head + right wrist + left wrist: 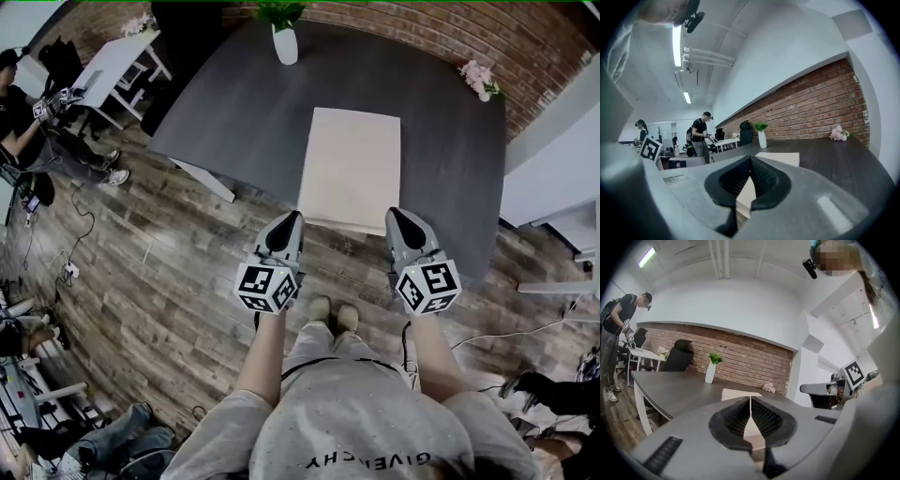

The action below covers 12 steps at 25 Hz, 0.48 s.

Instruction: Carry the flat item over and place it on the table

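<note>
Two shut claws (292, 217) (397, 214), seemingly beside board (350, 164).

A: From where is the head view taken?
B: From above, steeply downward; the grey table (234, 103) is framed in the upper half.
A: And the gripper views?
B: Each is set low behind its own jaws, faced across the table toward the brick wall (740, 357). The board (352, 169) and vase (285, 42) are shared by all three.
</note>
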### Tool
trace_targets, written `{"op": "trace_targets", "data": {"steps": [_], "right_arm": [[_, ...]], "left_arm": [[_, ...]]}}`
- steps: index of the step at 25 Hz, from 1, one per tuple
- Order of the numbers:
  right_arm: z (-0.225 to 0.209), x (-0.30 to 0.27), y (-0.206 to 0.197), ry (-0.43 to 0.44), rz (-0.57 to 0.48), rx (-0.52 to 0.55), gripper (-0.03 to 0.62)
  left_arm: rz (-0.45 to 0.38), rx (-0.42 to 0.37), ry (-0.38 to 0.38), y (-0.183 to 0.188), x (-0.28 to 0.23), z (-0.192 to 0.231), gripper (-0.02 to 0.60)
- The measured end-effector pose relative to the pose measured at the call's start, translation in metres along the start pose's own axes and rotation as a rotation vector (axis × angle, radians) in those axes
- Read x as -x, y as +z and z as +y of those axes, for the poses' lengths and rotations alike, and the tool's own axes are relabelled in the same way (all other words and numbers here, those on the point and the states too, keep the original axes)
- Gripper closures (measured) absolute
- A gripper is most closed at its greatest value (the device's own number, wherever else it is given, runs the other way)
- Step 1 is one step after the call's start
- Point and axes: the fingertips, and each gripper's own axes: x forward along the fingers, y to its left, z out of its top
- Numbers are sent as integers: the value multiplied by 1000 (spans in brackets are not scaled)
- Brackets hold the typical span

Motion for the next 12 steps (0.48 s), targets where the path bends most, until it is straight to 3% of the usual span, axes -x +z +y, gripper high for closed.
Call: {"op": "trace_targets", "data": {"steps": [12], "right_arm": [[2, 5, 25, 0, -34, 21, 595]], "left_arm": [[-29, -36, 20, 33, 6, -1, 575]]}}
